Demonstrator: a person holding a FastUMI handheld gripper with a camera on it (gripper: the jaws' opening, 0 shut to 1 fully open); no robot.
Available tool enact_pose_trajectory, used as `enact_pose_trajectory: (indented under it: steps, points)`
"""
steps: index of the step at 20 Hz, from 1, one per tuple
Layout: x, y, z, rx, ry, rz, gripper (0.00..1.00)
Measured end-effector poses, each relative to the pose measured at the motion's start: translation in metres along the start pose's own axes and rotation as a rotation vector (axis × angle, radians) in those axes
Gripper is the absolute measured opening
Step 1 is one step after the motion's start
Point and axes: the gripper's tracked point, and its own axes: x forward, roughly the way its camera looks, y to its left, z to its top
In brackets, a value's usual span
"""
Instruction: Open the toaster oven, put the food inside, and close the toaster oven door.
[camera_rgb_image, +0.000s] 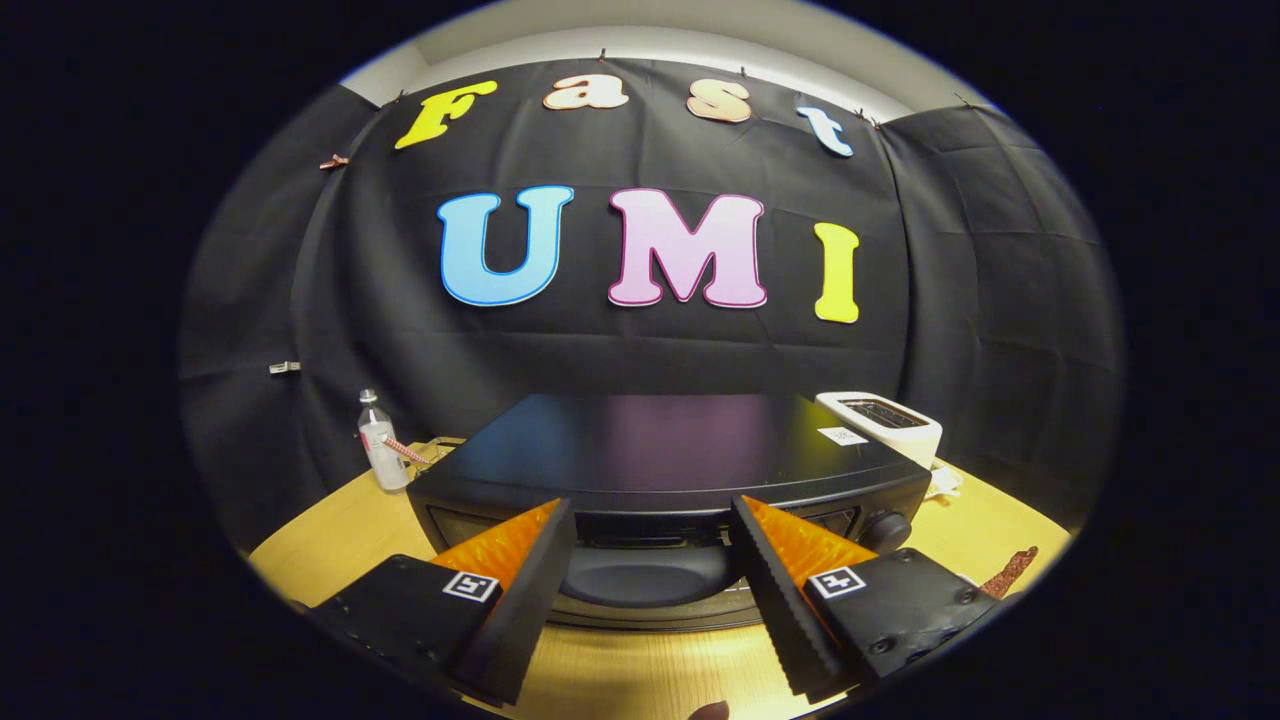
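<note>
A black toaster oven (660, 440) stands on the wooden table (340, 540), just ahead of the fingers. Its door (650, 585) faces me and looks closed, with the handle bar (650, 540) across its top. My gripper (650, 508) is open and holds nothing. Its fingertips sit wide apart in front of the oven's upper front edge, on either side of the handle. A control knob (885, 528) shows just beyond the right finger. A brownish piece of food (1010, 570) lies on the table to the right of the right finger.
A white slot toaster (885, 420) stands behind the oven's right rear corner. A clear plastic bottle (378, 445) stands left of the oven, with a red-and-white striped stick (405, 450) beside it. A small dark thing (710, 711) lies on the table's near edge.
</note>
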Motion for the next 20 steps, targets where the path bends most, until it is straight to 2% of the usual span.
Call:
enact_pose_trajectory:
  steps: [11, 20]
  points:
    - [-0.067, -0.002, -0.038, 0.046, 0.125, 0.014, 0.96]
    - [-0.105, -0.003, -0.099, -0.042, 0.231, 0.039, 0.97]
